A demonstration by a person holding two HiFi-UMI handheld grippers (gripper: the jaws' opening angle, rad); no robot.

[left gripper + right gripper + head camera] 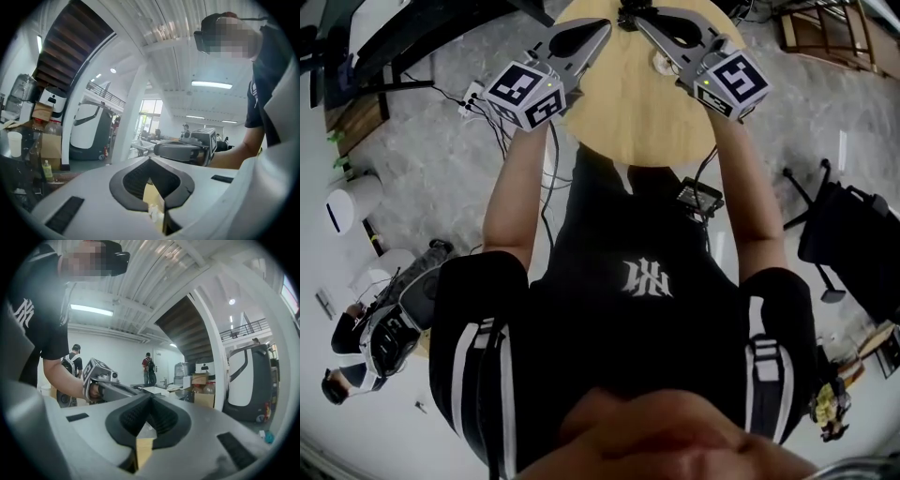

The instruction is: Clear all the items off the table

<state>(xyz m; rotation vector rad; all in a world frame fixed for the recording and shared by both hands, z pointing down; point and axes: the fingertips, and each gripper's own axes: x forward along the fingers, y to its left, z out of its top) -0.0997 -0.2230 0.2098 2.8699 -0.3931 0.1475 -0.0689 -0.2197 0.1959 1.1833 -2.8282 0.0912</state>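
Note:
In the head view both grippers are held out level over a round wooden table (642,112). My left gripper (602,25) is shut with nothing between its tips. My right gripper (634,16) is shut too, and empty. A small whitish item (661,64) lies on the table beside the right gripper's fingers, partly hidden. In the left gripper view my left gripper (150,161) has its jaws meeting; under them a white crumpled bit (153,213) shows on the wood, and the right gripper (183,149) is beyond. In the right gripper view my right gripper (151,397) is closed, and the left gripper (101,379) is off to the left.
Cables and a power strip (472,97) lie on the floor left of the table. A black box (700,197) sits below the table's near edge. A black chair (853,234) stands at the right. A white pillar (133,117) and cardboard boxes (204,394) stand further off.

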